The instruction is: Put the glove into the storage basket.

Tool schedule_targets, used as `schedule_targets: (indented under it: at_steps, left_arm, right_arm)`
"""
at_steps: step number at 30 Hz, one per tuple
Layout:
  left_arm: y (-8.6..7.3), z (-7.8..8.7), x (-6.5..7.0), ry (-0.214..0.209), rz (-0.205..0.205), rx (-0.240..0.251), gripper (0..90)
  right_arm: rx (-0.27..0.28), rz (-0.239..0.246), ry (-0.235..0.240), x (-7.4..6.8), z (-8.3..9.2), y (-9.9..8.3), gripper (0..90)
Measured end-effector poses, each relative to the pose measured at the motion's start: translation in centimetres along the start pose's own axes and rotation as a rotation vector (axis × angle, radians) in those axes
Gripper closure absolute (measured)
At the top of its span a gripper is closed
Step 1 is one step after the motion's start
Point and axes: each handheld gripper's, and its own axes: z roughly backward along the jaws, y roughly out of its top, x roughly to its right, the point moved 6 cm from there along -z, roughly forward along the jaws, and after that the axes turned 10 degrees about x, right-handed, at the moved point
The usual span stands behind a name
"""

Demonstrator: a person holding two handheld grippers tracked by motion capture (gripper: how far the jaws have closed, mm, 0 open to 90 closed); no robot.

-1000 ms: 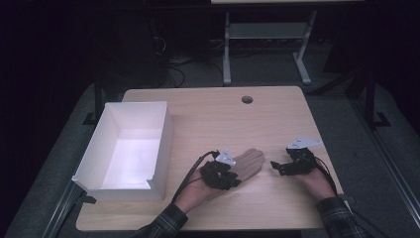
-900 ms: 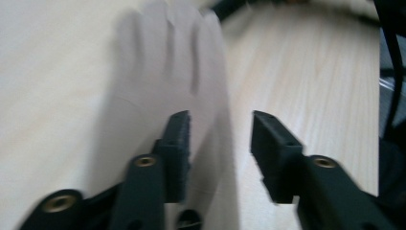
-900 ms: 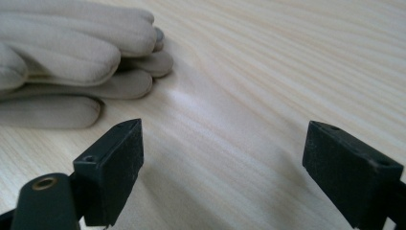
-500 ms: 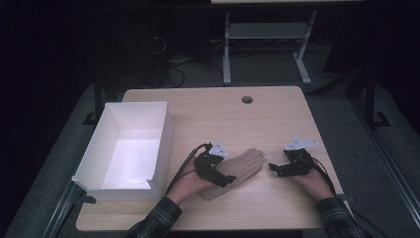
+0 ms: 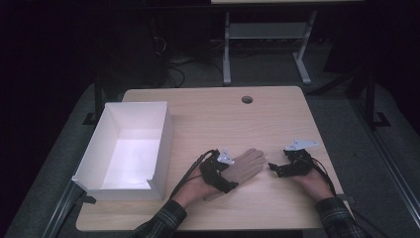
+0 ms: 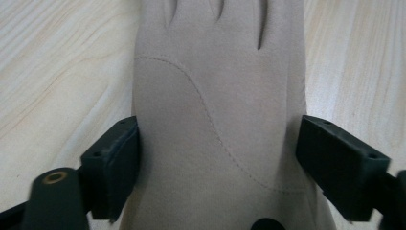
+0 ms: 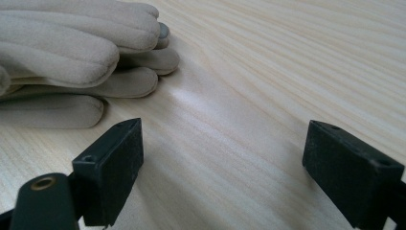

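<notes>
Two grippers sit near the desk's (image 5: 208,111) front edge. Since a second ago the left gripper (image 6: 218,158) has slid back along the beige glove (image 5: 245,166); its jaws now straddle the palm, wide apart, touching both edges. Right gripper (image 7: 222,158) gapes over bare wood beside the glove's fingertips.

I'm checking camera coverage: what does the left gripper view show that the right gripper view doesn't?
The left gripper view alone shows the glove's palm with its curved seam, and the left gripper open, a jaw at each side edge of the glove.

The right gripper view alone shows the glove's fingertips stacked and lying flat, and the right gripper open over bare wood, beside the glove and apart from it.

Both show the beige glove and the light wooden table.
</notes>
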Motion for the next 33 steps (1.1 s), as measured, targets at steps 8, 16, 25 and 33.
schedule_targets:
  at_steps: [8, 16, 25, 33]
  left_arm:
    - [0.2, 0.4, 0.7, -0.043, -0.001, 0.008, 45.3]
    - [0.5, 0.5, 0.9, -0.069, 0.020, -0.010, 68.0]
    - [1.5, 1.8, 0.4, -0.065, 0.113, 0.030, 69.3]
    - [3.4, 3.9, -0.4, -0.025, 0.155, 0.090, 69.2]
  right_arm:
    - [0.000, -0.002, -0.002, 0.0, 0.0, 0.0, 13.5]
    - [0.000, -0.002, -0.003, 0.0, 0.0, 0.0, 13.4]
    - [0.001, -0.002, -0.004, 0.0, 0.0, 0.0, 13.2]
    - [0.001, -0.002, -0.005, 0.0, 0.0, 0.0, 13.3]
